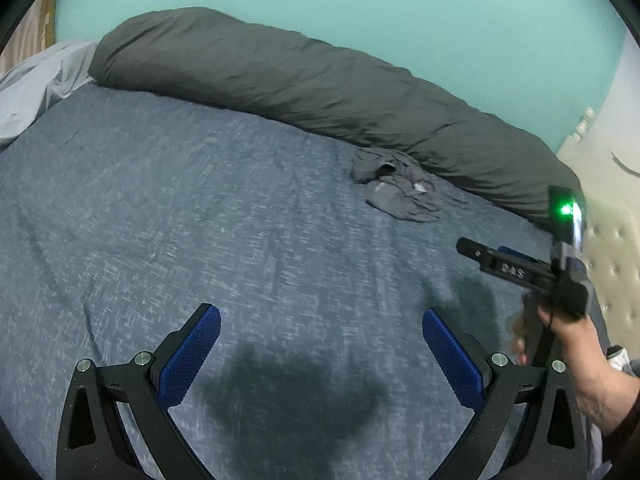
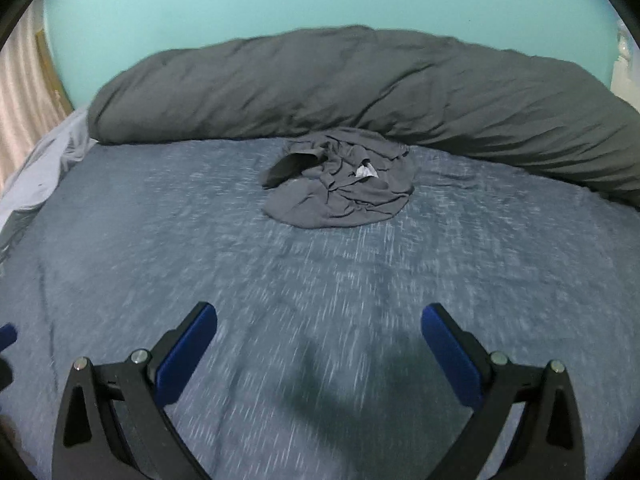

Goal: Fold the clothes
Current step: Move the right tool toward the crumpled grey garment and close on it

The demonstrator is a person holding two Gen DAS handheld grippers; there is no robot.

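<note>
A crumpled grey garment [image 2: 344, 184] with a small white label lies in a heap on the blue bed sheet [image 2: 200, 248], close to the rolled duvet. It also shows in the left wrist view [image 1: 398, 184], far right of centre. My left gripper [image 1: 320, 316] is open and empty above bare sheet, well short of the garment. My right gripper [image 2: 319, 314] is open and empty, pointing straight at the garment from some distance. The right gripper's body, held by a hand, shows in the left wrist view [image 1: 520, 270].
A long dark grey rolled duvet [image 2: 360, 84] lies along the far side of the bed against a teal wall. A pale blue sheet [image 1: 36, 84] is bunched at the far left. A cream tufted headboard [image 1: 616, 248] stands at the right.
</note>
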